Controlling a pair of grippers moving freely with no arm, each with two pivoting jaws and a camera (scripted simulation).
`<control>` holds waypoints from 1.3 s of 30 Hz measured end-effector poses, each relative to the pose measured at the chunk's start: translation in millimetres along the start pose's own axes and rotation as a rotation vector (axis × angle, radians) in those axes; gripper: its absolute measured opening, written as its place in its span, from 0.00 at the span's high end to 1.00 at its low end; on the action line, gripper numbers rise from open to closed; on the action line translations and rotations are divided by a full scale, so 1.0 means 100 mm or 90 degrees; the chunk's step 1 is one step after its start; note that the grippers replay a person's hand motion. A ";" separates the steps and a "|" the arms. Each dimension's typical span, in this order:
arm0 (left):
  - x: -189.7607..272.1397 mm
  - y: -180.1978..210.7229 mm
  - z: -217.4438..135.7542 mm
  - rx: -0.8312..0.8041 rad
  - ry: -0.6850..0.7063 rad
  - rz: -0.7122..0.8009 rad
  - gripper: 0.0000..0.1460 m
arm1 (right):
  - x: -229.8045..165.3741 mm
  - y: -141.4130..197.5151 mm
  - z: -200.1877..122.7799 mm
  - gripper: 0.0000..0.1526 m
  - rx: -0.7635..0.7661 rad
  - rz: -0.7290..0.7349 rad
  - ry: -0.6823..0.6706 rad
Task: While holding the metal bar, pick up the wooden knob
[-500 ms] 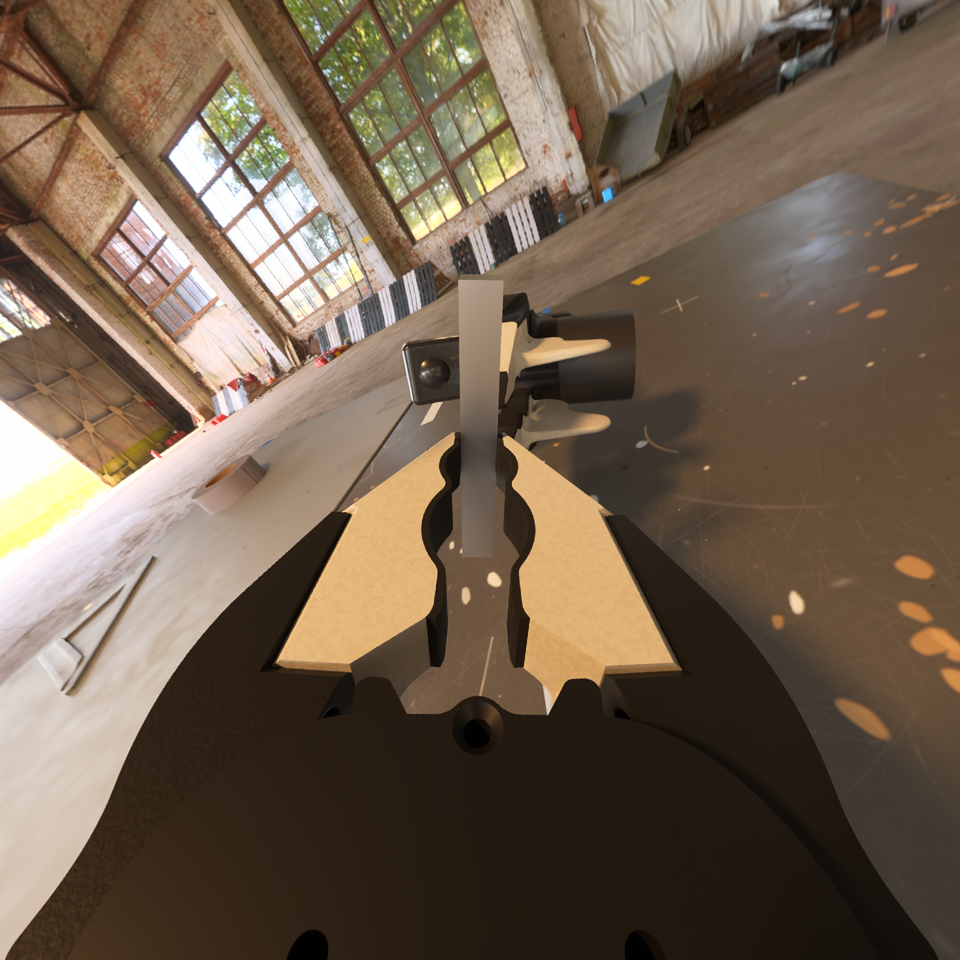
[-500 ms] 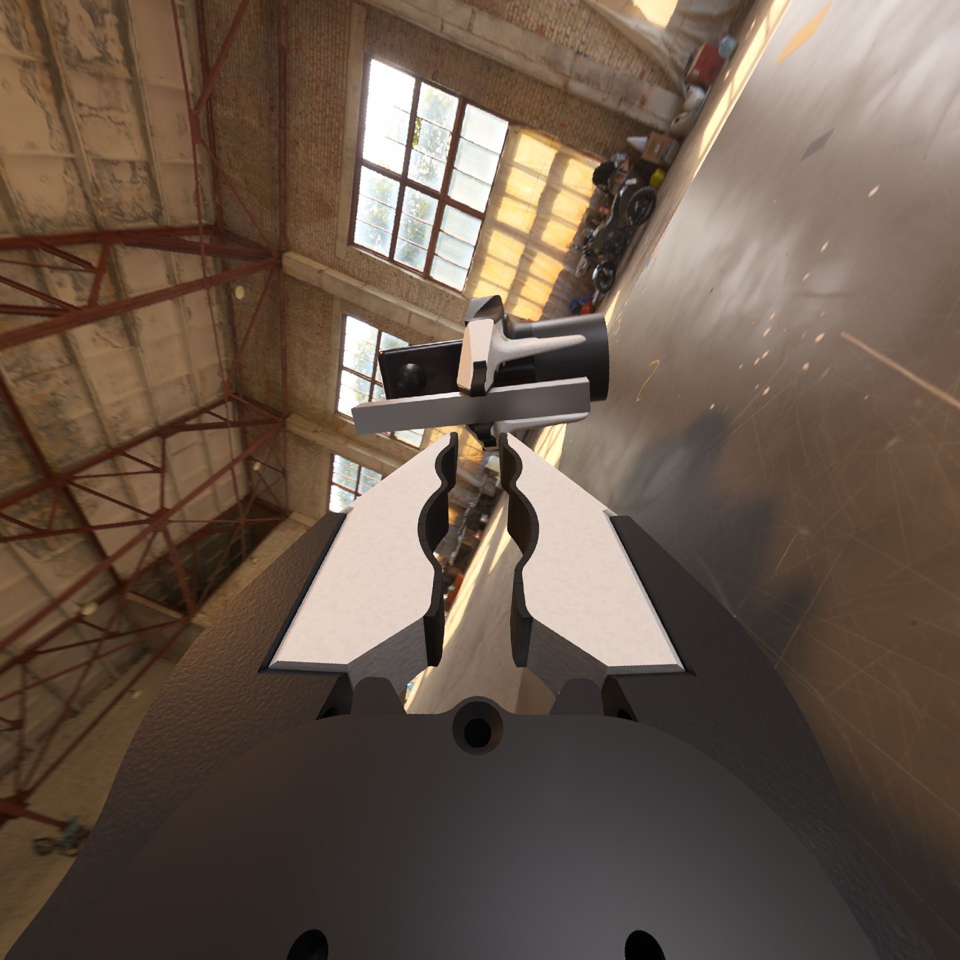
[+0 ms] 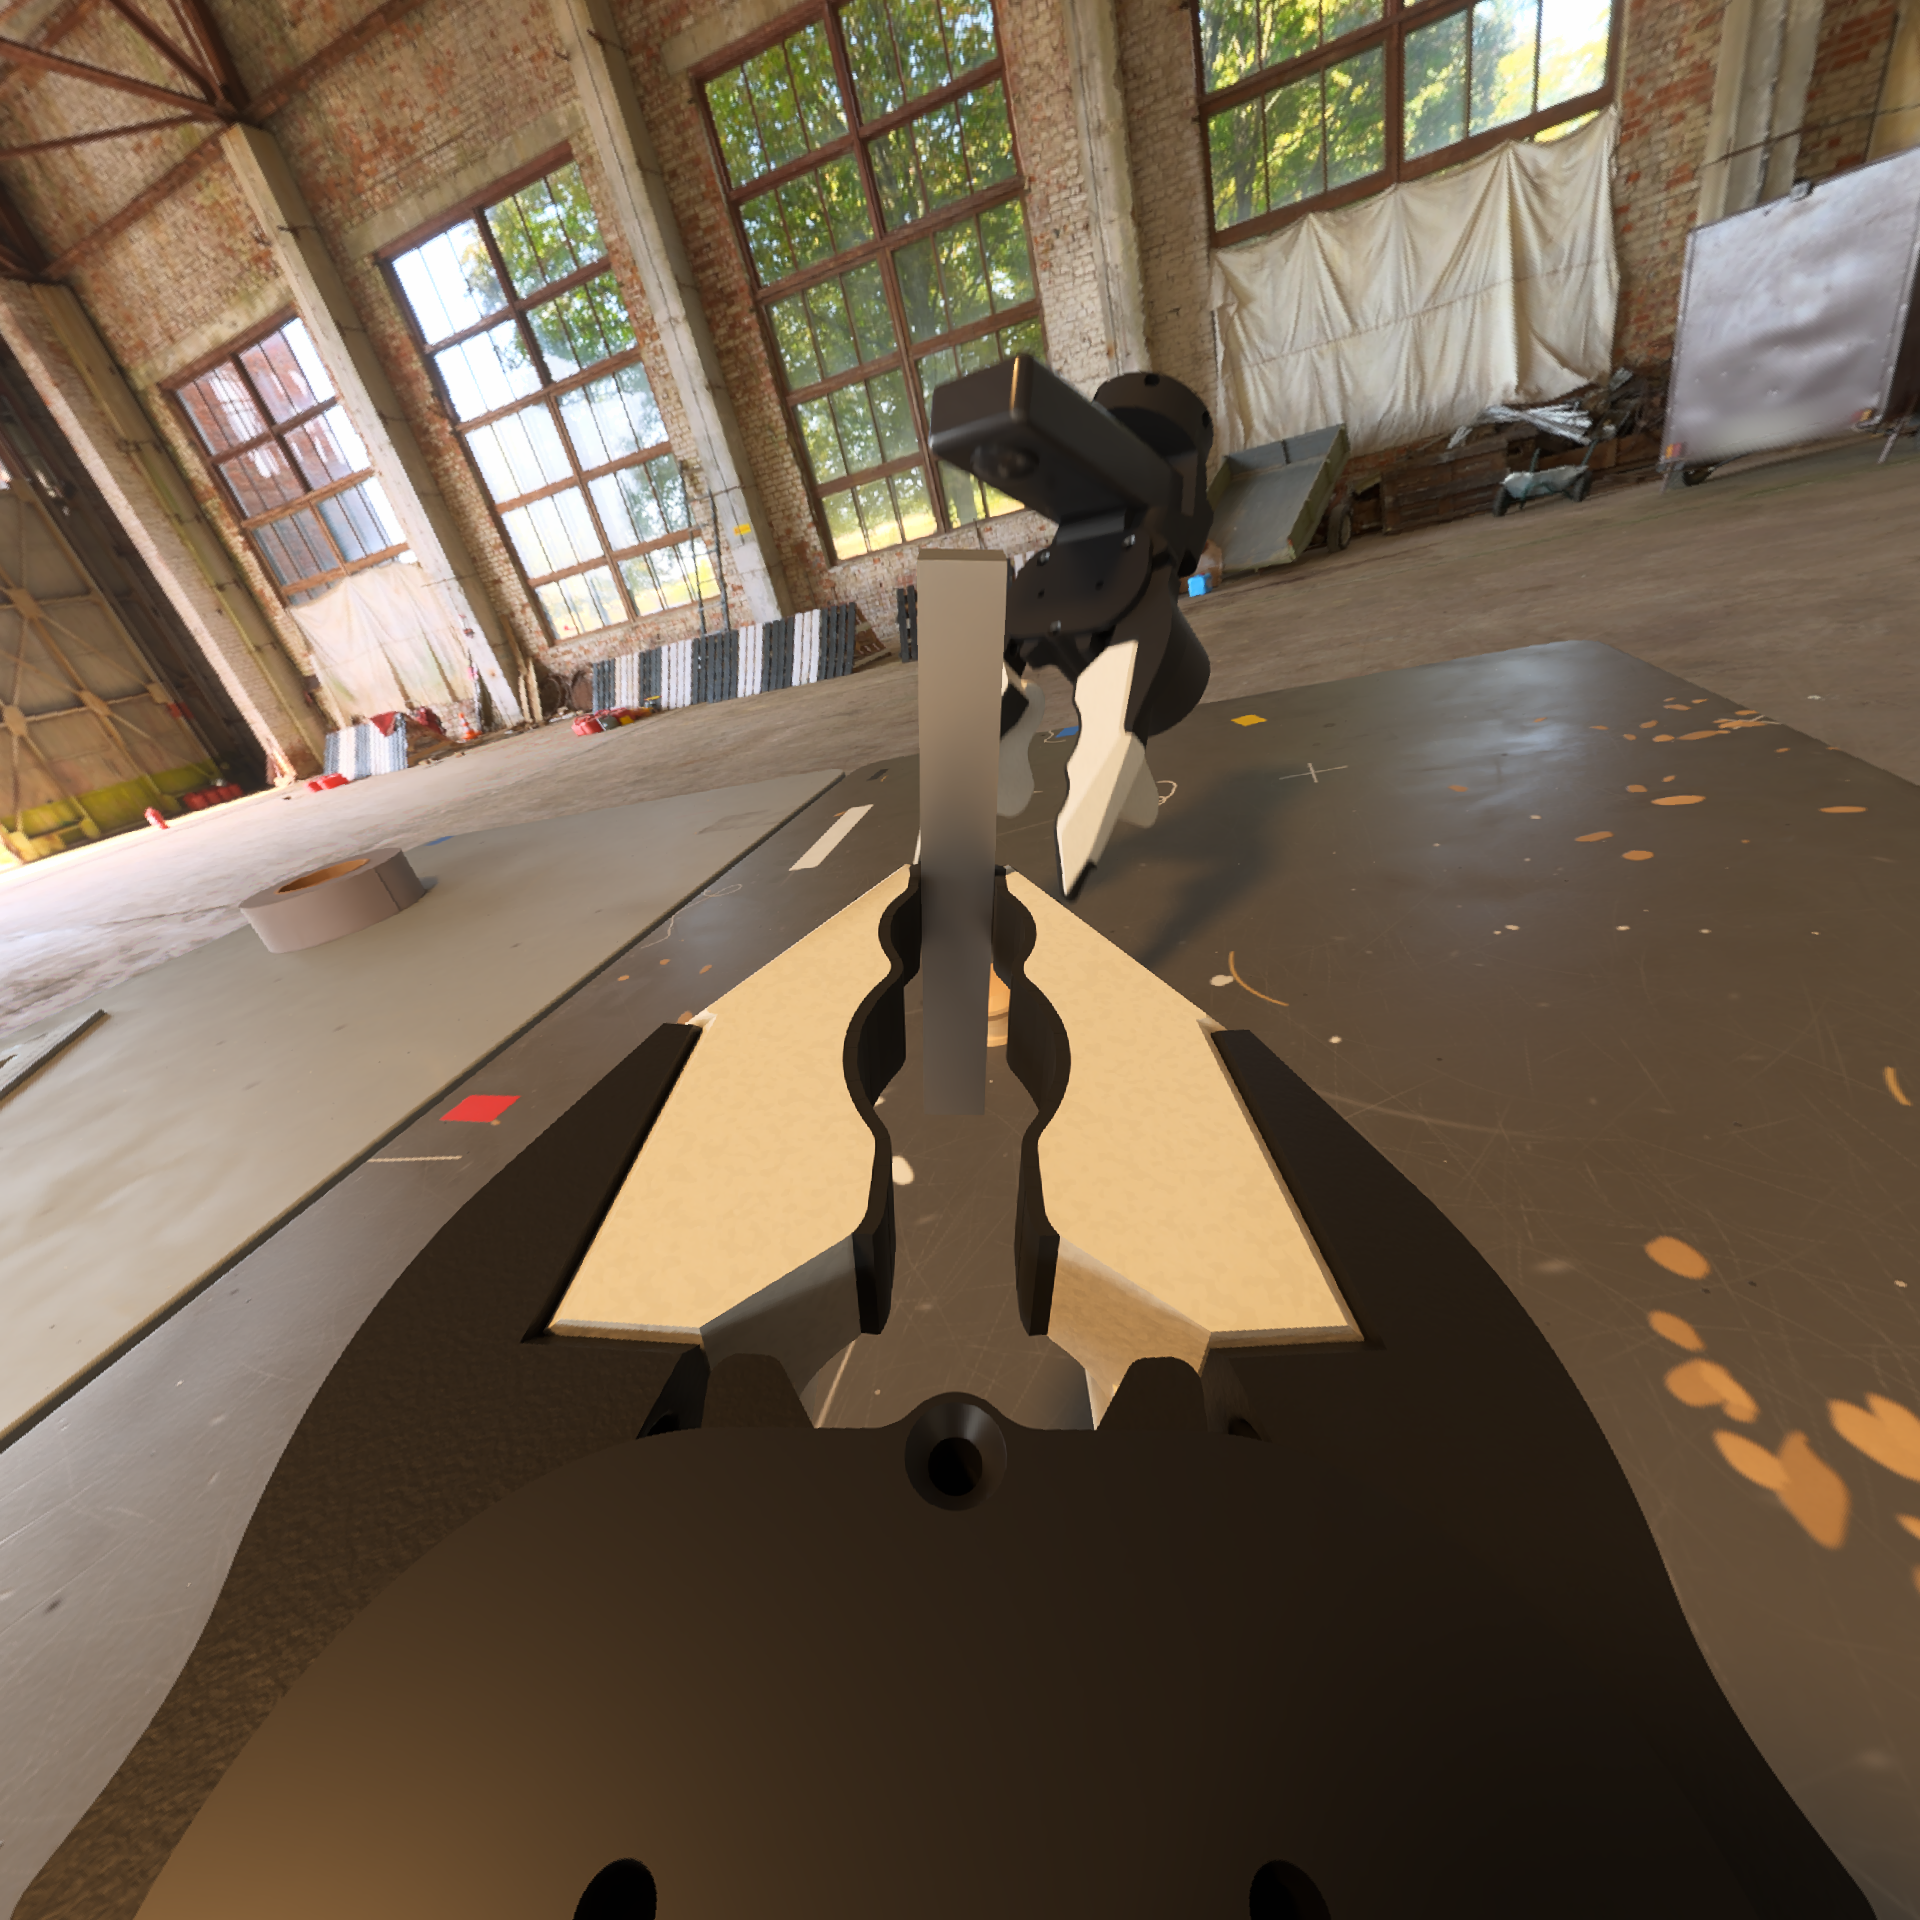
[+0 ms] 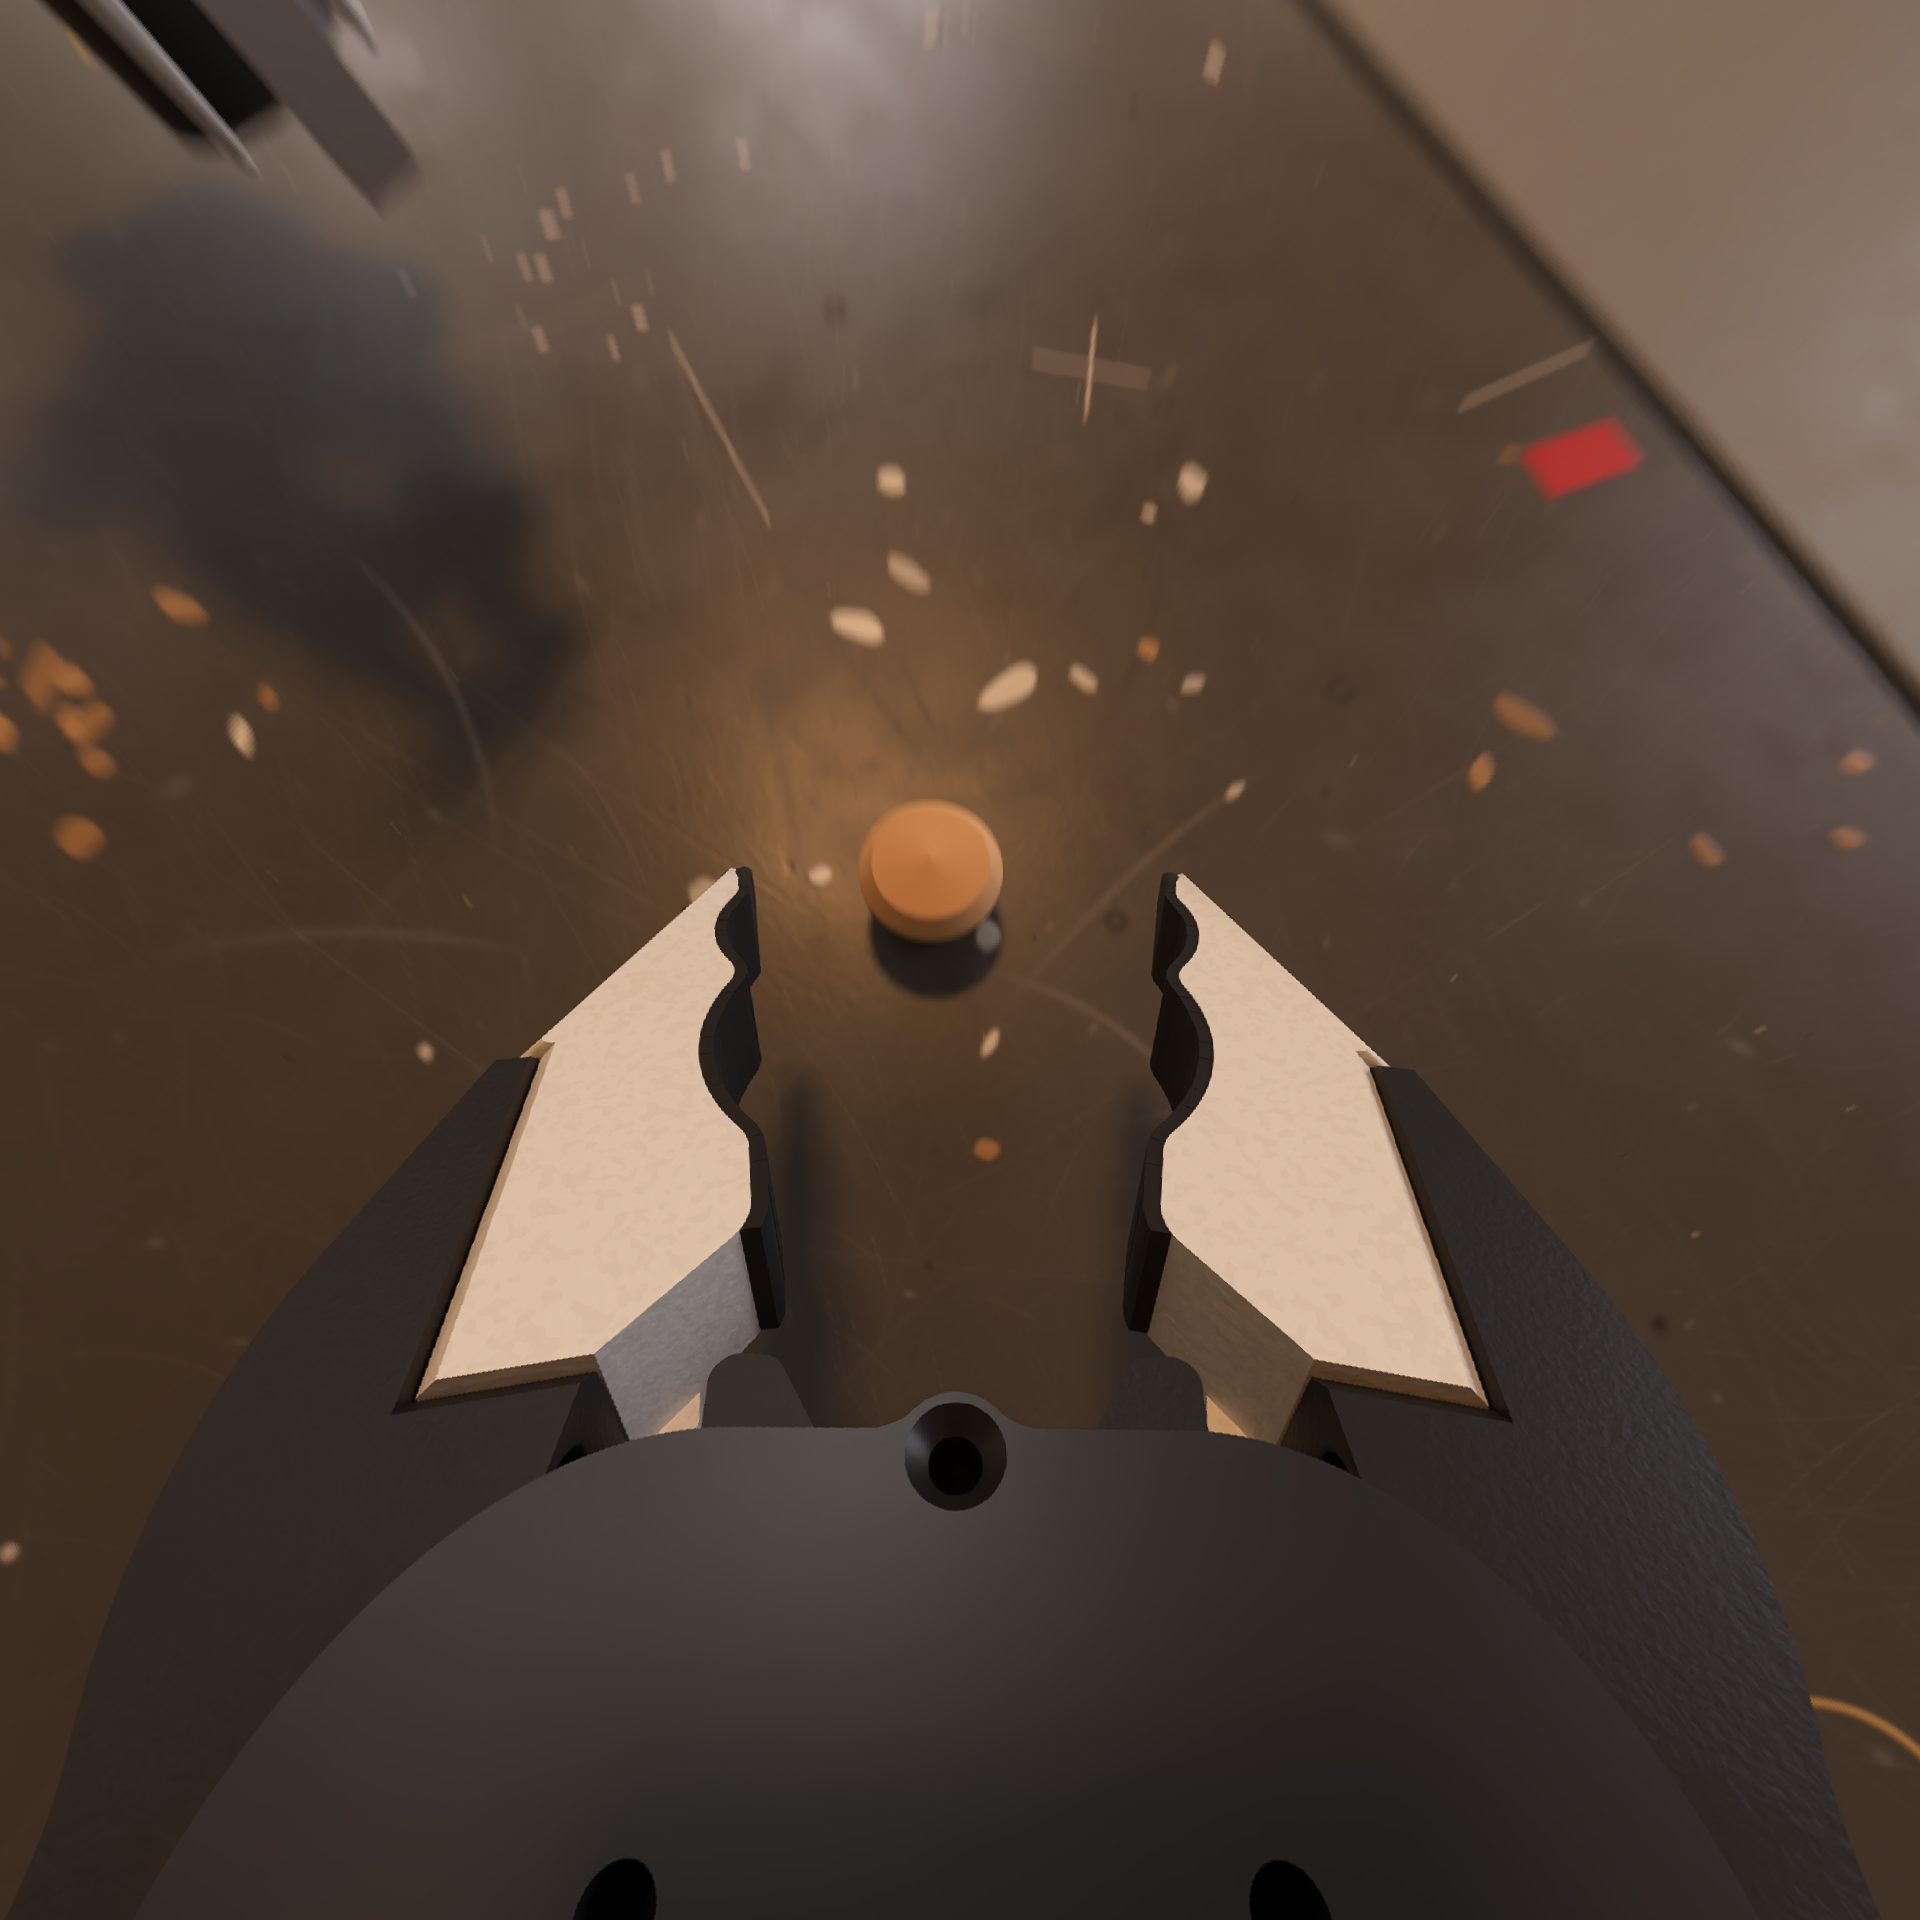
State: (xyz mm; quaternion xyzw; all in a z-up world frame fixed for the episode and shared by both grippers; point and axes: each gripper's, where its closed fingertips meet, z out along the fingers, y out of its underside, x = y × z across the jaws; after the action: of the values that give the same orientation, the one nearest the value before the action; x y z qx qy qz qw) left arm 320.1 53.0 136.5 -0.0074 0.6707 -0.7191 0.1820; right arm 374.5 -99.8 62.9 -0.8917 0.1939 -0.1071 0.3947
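My left gripper [image 3: 958, 885] is shut on the grey metal bar [image 3: 961, 790], which stands upright between its fingers above the dark table [image 3: 1455, 1039]. My right gripper [image 4: 956, 883] is open and empty, pointing down at the table. The round wooden knob [image 4: 930, 868] stands on the table below it, between the two fingertips in view and slightly left of centre. In the left wrist view the right gripper [image 3: 1075, 774] hangs just beyond the bar with its jaws apart. A tan sliver behind the bar may be the knob [image 3: 997, 1006]. The bar's end [image 4: 343, 114] shows blurred at the upper left.
A roll of tape [image 3: 338, 883] lies on the lighter grey table [image 3: 312, 1091] to the left. A red mark [image 4: 1579, 457] sits near the dark table's edge. Paint flecks and scratches cover the dark surface.
My right gripper has swung from facing the bar to pointing down over the knob, and its jaws have opened wide. The left gripper still holds the bar and has levelled out.
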 end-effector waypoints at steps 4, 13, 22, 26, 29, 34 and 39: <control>0.00 0.04 0.00 -0.012 0.003 -0.008 0.92 | -0.03 0.28 0.28 0.51 -0.103 -0.035 -0.011; 0.00 0.14 0.02 -0.035 0.033 -0.059 0.92 | -0.07 0.21 0.48 0.76 -0.018 -0.069 -0.115; 0.08 0.05 0.09 0.001 0.099 -0.142 0.92 | -0.28 -0.34 0.08 0.76 0.178 -0.091 -0.254; 0.09 0.08 0.11 -0.018 0.095 -0.124 0.92 | -0.45 -0.48 0.04 0.76 0.167 -0.159 -0.281; 0.12 0.09 0.11 -0.027 0.091 -0.112 0.92 | -0.49 -0.55 0.04 0.76 0.161 -0.177 -0.278; 0.13 0.11 0.11 -0.035 0.086 -0.102 0.92 | -0.49 -0.56 0.04 0.76 0.152 -0.197 -0.264; 0.12 0.12 0.12 -0.038 0.089 -0.122 0.92 | -0.48 -0.58 0.03 0.76 0.154 -0.194 -0.250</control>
State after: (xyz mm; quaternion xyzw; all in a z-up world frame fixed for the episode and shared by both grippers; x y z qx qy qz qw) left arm 314.7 37.3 123.4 -0.0268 0.6988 -0.7119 0.0648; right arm 347.2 -42.0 102.2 -0.8608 -0.0372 -0.0127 0.5075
